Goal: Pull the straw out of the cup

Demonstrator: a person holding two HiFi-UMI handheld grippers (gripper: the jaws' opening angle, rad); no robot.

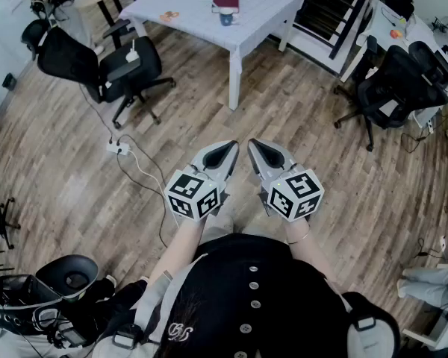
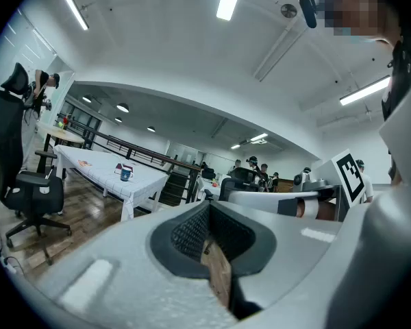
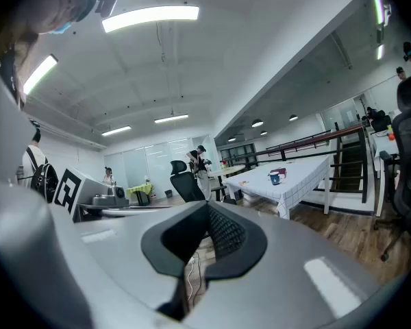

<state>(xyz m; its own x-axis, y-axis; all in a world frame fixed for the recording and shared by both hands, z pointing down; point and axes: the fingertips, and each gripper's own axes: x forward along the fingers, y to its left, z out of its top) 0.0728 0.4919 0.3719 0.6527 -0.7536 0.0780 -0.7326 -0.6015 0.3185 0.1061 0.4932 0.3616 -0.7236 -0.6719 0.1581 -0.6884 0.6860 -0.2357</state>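
**Q:** So, first entry: the cup [image 1: 226, 17]?

**A:** Blue, standing on the white table [image 1: 194, 6] across the room, just beside a dark red book [image 1: 225, 0]. It is well apart from both grippers. The straw is too small to make out in any view.

**Q:** And the left gripper [image 1: 230, 149]?

**A:** Held over the wooden floor [image 1: 321, 185], close in front of the person. Its jaws are pressed together with nothing between them.

**Q:** The right gripper [image 1: 252, 148]?

**A:** Just beside the left one, tips near but not touching it. Its jaws also meet at the tip, empty.

**Q:** Anything hidden?

**A:** The hands are mostly covered by the marker cubes, so only the forearms show. The office chair [image 1: 97, 62] on the left is partly cut off in the left gripper view.
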